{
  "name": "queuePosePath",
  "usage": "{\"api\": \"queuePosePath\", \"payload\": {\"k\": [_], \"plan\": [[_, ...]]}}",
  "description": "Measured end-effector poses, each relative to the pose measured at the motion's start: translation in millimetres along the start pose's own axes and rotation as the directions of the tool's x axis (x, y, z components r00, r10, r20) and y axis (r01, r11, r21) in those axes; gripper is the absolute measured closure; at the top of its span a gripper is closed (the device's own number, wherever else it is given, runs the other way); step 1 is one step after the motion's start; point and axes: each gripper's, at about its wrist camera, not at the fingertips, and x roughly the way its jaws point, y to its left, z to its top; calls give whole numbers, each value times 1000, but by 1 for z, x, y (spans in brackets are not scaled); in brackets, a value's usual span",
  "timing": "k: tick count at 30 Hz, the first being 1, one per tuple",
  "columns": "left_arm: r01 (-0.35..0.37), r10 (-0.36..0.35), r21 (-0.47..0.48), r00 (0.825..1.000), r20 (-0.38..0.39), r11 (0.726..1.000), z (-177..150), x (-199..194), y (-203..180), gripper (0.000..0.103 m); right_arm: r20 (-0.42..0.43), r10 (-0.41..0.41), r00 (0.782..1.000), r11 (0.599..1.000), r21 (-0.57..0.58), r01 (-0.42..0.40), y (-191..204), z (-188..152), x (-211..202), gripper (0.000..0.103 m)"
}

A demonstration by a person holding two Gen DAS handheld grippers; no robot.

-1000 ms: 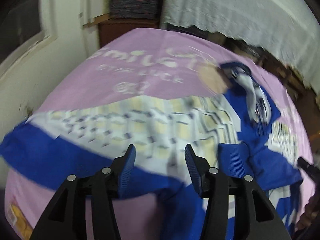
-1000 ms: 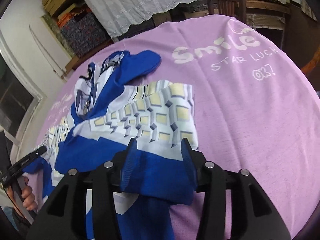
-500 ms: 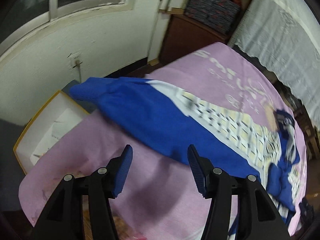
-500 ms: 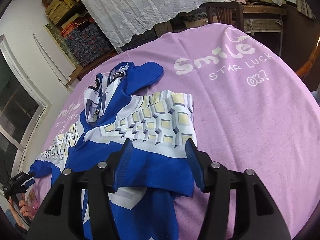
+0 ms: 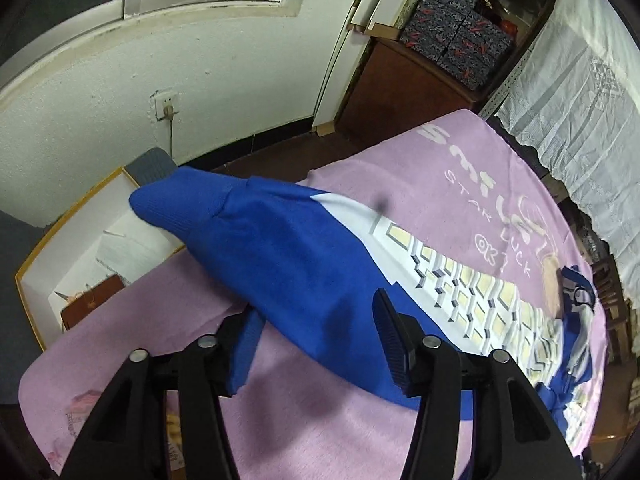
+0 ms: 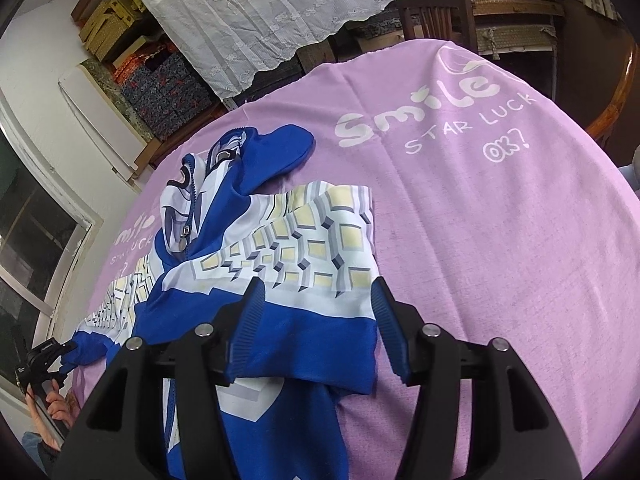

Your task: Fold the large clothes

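A blue and white jacket [image 6: 304,248] with a yellow cube print lies on the purple cloth [image 6: 500,240] that covers the table. Its long blue sleeve [image 5: 280,256] runs to the table's near-left edge, and the cuff [image 5: 168,204] pokes out past it. My left gripper [image 5: 316,308] straddles this sleeve; its jaws are closing with the sleeve between them, and a gap shows at the right pad. In the right wrist view that left gripper [image 6: 44,354] shows small at the sleeve's end. My right gripper [image 6: 316,284] stands open over the jacket's folded blue hem [image 6: 320,344].
An open yellow-edged box [image 5: 80,248] sits on the floor beside the table's left edge. A wall with a socket [image 5: 166,102] stands behind it. A wooden cabinet [image 5: 400,84] with patterned boxes, a lace curtain [image 6: 260,12] and a chair [image 6: 432,20] line the far side.
My left gripper swung from over the jacket's body out to the sleeve's end at the table's edge, and its jaws now sit narrower around the sleeve. The right gripper's jaws widened slightly.
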Motion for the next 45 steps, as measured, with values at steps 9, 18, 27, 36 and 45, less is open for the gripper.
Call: {"api": "queuePosePath", "payload": {"k": [9,18,27,36,45], "plan": [[-42,41,44,999,27,998,7,3,-6,100,-3,17,1000,999,33,-17,-5,1,-1,49],[-66,23,260,986,166,963,0,-50,-84,100,-1,37,999,998,50,-36,-7,3,-4,49],[-35,-74,479,975,208,877,-45,-78,-176,99,2,43,999,997,60,-43,-9,5,-5,49],[36,-173,673,975,139,739,-130,-76,-264,99,5,47,999,997,67,-47,-10,5,-6,49],[54,-141,822,989,32,567,-232,-23,-319,94,7,51,999,994,91,-52,-16,8,-8,47]]}}
